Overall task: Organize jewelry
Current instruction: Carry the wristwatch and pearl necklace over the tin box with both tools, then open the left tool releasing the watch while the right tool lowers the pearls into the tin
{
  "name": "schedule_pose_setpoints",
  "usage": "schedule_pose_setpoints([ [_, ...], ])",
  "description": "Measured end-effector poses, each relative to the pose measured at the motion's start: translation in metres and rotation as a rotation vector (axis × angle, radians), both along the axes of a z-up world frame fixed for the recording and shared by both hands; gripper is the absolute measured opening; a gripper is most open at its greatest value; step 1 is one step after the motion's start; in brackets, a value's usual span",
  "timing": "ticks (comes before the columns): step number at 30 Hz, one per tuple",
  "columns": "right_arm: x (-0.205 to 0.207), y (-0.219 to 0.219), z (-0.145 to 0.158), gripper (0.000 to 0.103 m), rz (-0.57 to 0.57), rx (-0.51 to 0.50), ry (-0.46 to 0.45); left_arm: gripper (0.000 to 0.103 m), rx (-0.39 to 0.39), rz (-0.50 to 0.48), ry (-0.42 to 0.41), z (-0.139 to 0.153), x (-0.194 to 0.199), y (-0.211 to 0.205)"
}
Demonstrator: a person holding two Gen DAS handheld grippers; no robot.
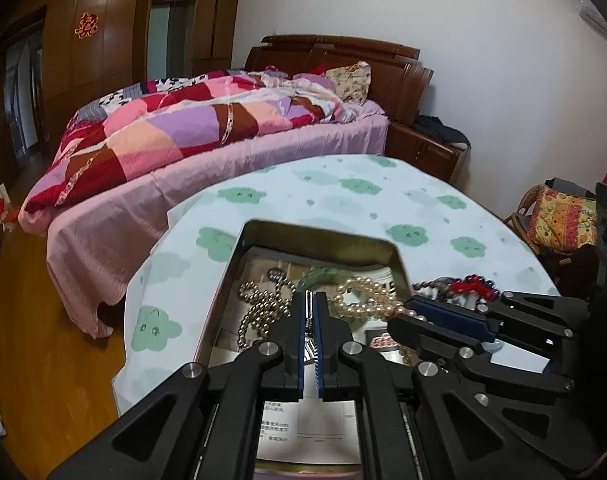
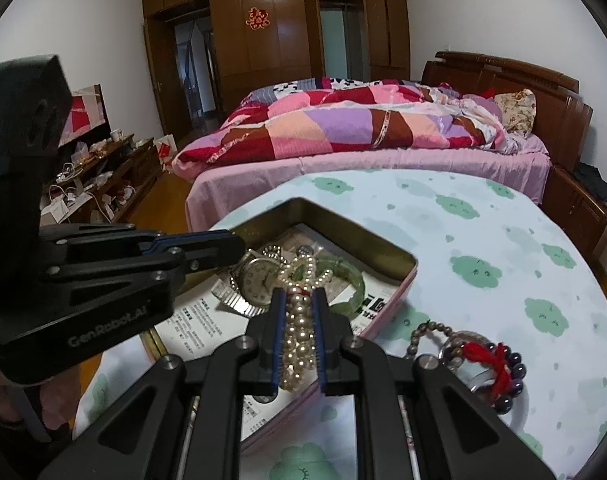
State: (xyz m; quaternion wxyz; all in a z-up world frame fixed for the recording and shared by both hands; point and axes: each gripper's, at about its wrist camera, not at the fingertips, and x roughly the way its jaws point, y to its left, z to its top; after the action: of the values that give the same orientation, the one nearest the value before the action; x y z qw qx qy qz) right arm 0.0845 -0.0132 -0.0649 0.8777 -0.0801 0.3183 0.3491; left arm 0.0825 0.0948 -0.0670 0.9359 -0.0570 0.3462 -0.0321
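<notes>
The right claw (image 2: 297, 308) is clamped on a cream pearl strand (image 2: 299, 336) over the open pink metal tin (image 2: 391, 256); the left claw (image 1: 309, 312) is nearly together, gripping nothing.

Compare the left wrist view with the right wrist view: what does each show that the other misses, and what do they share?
Only the left wrist view shows the gold bead strand in the tin and the wicker chair with a patterned cushion. Only the right wrist view shows the wristwatch, the green bangle and the cluttered low cabinet. Both show the open tin, the pearl necklace gripped by the right gripper, the shut left gripper, the beaded bracelets with a red tassel on the table, and the bed.
</notes>
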Motion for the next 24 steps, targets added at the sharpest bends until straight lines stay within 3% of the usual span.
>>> schedule_pose_setpoints([
  [24,0.002,0.008,-0.023,0.015,-0.016,-0.047,0.029,0.003,0.031,0.035,0.073,-0.030,0.012,0.011],
])
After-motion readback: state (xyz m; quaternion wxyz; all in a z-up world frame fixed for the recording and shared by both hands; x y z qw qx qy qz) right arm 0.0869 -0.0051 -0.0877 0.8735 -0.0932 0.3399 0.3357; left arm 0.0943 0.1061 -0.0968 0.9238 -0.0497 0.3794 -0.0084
